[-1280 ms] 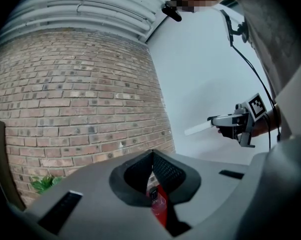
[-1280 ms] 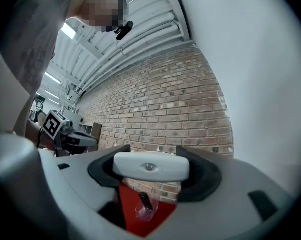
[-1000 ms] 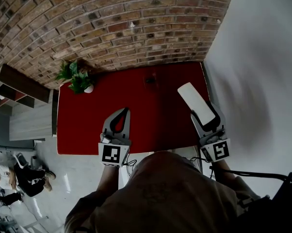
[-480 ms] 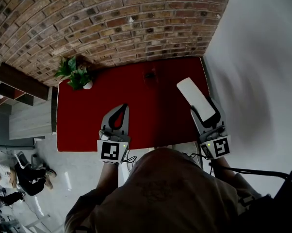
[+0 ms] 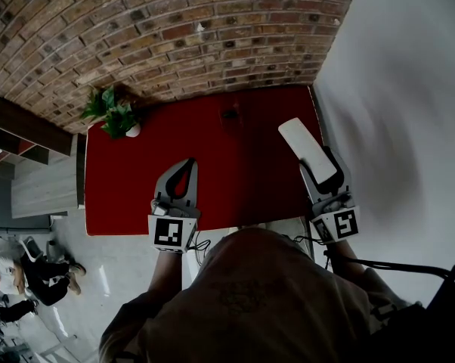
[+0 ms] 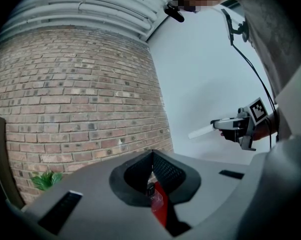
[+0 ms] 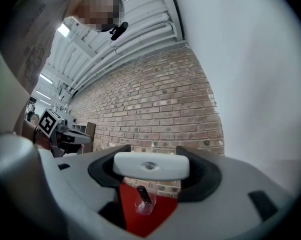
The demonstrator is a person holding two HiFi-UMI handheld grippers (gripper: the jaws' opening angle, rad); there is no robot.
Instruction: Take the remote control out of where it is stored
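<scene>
the right gripper (image 5: 322, 174) clamps the near end of the white remote control (image 5: 307, 150), held above the right side of the red table (image 5: 137, 195). the left gripper (image 5: 188, 165) hangs over the table's near part, jaws pressed together on nothing.

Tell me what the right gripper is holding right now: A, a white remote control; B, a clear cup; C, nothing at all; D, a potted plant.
A: the white remote control sits clamped between the jaws of the right gripper above the red table, while the left gripper has its jaw tips together on nothing.
</scene>
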